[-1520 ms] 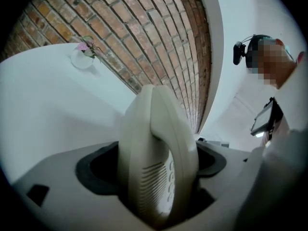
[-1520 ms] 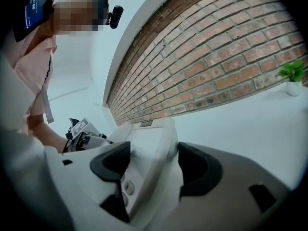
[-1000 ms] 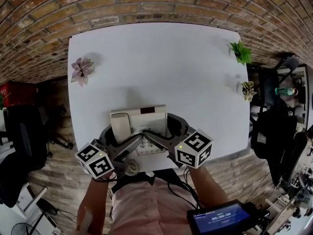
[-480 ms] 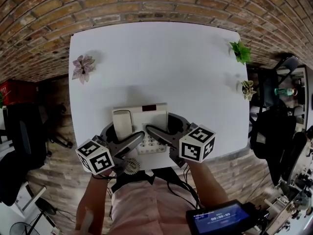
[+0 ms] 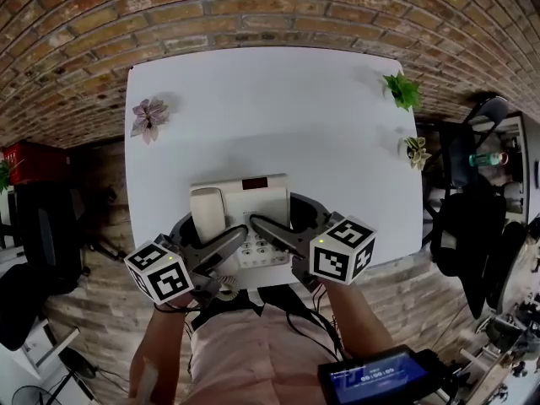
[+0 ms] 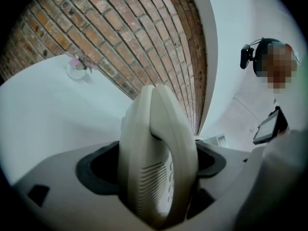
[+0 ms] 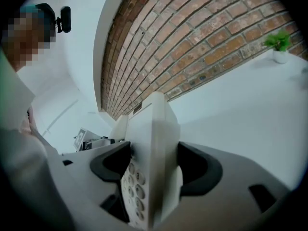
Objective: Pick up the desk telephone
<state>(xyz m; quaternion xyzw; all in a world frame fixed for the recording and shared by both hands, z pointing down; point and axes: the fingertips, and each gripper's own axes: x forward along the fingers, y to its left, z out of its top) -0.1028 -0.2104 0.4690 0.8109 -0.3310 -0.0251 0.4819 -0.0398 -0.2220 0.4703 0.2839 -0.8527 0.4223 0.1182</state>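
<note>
Left gripper [image 6: 156, 167] is squeezing the handset [image 5: 208, 213] side of the desk telephone [image 5: 253, 194] from 7 o'clock, right gripper [image 7: 154, 170] is clamping the keypad side from 5. Phone's at the 6 o'clock edge of the table [image 5: 270, 108]. Grabbing both sides so the handset isn't sliding off, I'm guessing.

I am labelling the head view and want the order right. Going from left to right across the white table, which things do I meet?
In order: pink plant → telephone → green plant.
</note>
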